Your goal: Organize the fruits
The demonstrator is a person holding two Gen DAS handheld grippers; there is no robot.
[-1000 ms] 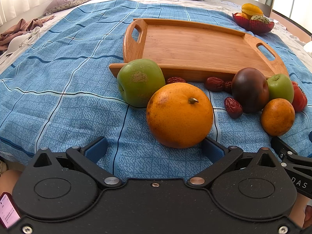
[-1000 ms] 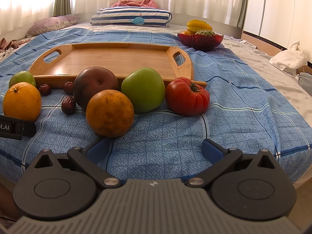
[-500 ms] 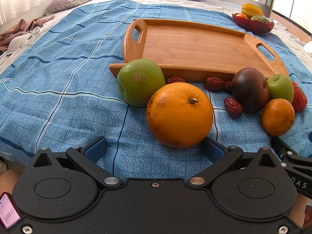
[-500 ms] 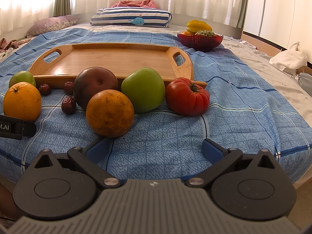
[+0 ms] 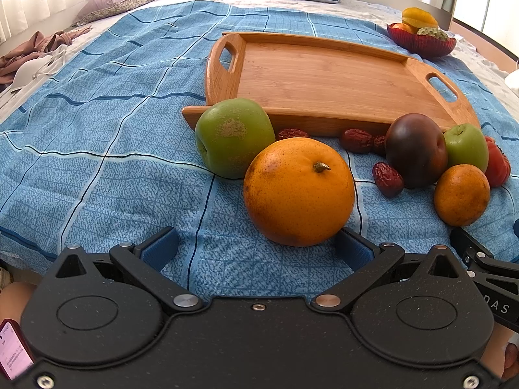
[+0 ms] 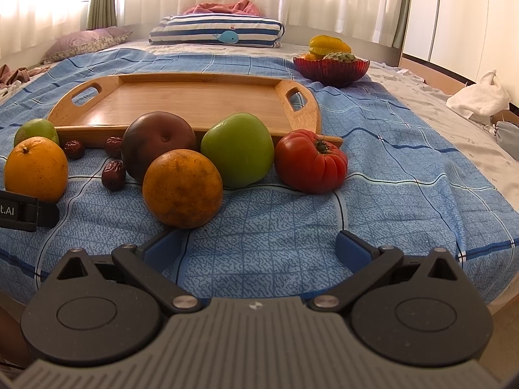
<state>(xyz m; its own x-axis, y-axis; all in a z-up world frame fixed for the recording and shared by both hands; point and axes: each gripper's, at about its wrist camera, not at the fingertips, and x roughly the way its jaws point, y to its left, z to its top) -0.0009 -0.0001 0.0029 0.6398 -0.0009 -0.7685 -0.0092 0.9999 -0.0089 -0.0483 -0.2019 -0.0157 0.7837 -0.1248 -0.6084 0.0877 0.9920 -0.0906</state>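
Fruit lies on a blue bedspread in front of an empty wooden tray point(image 5: 324, 74) point(image 6: 181, 103). In the left wrist view a large orange point(image 5: 298, 191) sits just ahead of my open left gripper point(image 5: 256, 249), near its right finger, with a green apple point(image 5: 235, 137) behind it. In the right wrist view a darker orange point(image 6: 183, 188) lies ahead of my open right gripper point(image 6: 256, 249), near its left finger. Behind it are a dark plum point(image 6: 157, 144), a green apple point(image 6: 238, 154), a red tomato point(image 6: 309, 162) and several red dates point(image 6: 113, 175).
A red bowl point(image 6: 331, 68) of other fruit stands beyond the tray at the right. A striped pillow point(image 6: 217, 30) and a purple pillow point(image 5: 123, 0) lie at the bed's head. The bed edge falls off at the right, by a white cloth point(image 6: 480, 97).
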